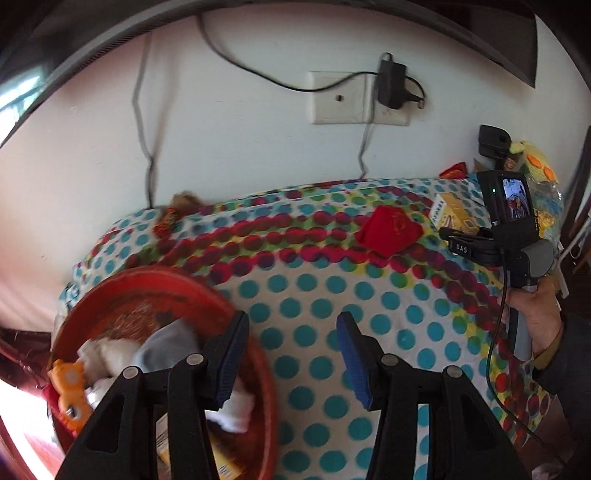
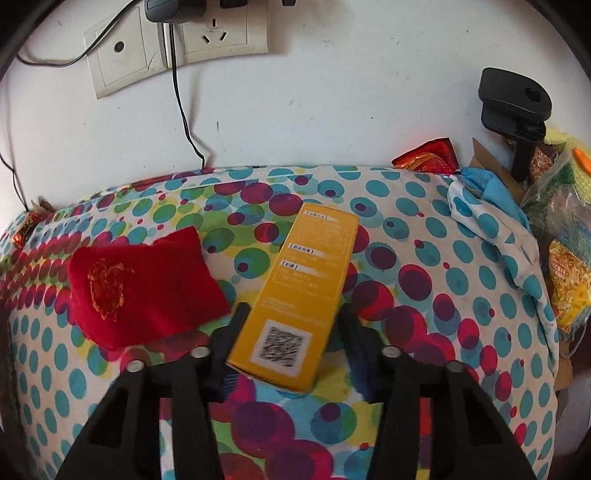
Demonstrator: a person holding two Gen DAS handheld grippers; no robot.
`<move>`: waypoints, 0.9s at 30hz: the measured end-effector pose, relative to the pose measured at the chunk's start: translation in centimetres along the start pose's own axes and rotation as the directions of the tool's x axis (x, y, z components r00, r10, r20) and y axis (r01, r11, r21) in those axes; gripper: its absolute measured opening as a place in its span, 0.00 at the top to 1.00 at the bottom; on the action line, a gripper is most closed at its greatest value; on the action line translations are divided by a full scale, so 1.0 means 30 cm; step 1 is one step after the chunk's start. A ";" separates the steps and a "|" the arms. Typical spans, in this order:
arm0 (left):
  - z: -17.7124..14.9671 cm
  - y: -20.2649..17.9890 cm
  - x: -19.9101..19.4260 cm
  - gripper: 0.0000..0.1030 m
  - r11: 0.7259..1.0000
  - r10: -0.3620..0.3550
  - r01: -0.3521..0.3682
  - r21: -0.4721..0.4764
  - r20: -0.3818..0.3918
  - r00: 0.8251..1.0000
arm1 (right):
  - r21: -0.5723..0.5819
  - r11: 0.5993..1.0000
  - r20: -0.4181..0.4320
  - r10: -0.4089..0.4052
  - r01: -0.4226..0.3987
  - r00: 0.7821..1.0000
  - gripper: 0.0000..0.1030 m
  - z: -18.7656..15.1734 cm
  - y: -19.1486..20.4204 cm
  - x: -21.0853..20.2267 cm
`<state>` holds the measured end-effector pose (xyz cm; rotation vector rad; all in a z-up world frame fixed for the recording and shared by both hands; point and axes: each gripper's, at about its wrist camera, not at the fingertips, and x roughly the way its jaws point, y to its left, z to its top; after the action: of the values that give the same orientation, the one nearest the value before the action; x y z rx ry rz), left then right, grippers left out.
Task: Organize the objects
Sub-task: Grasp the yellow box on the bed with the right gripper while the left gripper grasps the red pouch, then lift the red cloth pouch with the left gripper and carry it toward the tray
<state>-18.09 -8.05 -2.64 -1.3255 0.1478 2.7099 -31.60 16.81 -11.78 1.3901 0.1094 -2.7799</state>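
A long yellow box (image 2: 314,266) with a QR code lies on the dotted tablecloth (image 2: 424,258). My right gripper (image 2: 293,314) is shut on its near end, one finger pressed against each long side. A red cloth pouch (image 2: 144,288) lies just left of the box. In the left wrist view the same pouch (image 1: 389,230) and box (image 1: 452,214) lie at the far right. My left gripper (image 1: 291,325) is open and holds nothing; its left finger hangs over a red tray (image 1: 110,291). The tray holds a grey-white cloth (image 1: 162,347) and an orange toy (image 1: 70,384).
A person's hand (image 1: 535,317) grips the right gripper's handle at the table's right edge. Snack bags (image 2: 565,288) and a black camera mount (image 2: 513,107) crowd the right end. A red foil packet (image 2: 428,157) lies against the wall. Wall sockets (image 2: 221,33) with cables hang behind the table.
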 end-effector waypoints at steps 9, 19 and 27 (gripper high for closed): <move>0.209 -0.172 0.320 0.51 0.978 -0.197 0.201 0.060 -0.058 0.979 | -0.143 0.990 0.051 0.007 0.000 0.999 0.73 -0.088 -0.115 -0.046; 0.355 -0.243 0.529 0.51 0.923 -0.361 0.376 0.087 -0.147 0.921 | -0.129 0.991 0.043 0.024 -0.018 0.999 0.73 -0.083 -0.123 -0.046; 0.308 -0.305 0.566 0.51 0.947 -0.252 0.262 0.186 -0.076 0.965 | -0.123 0.992 0.040 0.033 -0.028 0.999 0.72 -0.084 -0.124 -0.043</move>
<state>-34.25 3.42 -10.72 -1.2610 0.2213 2.3799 -29.04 20.72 -12.06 1.2938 0.2510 -2.7243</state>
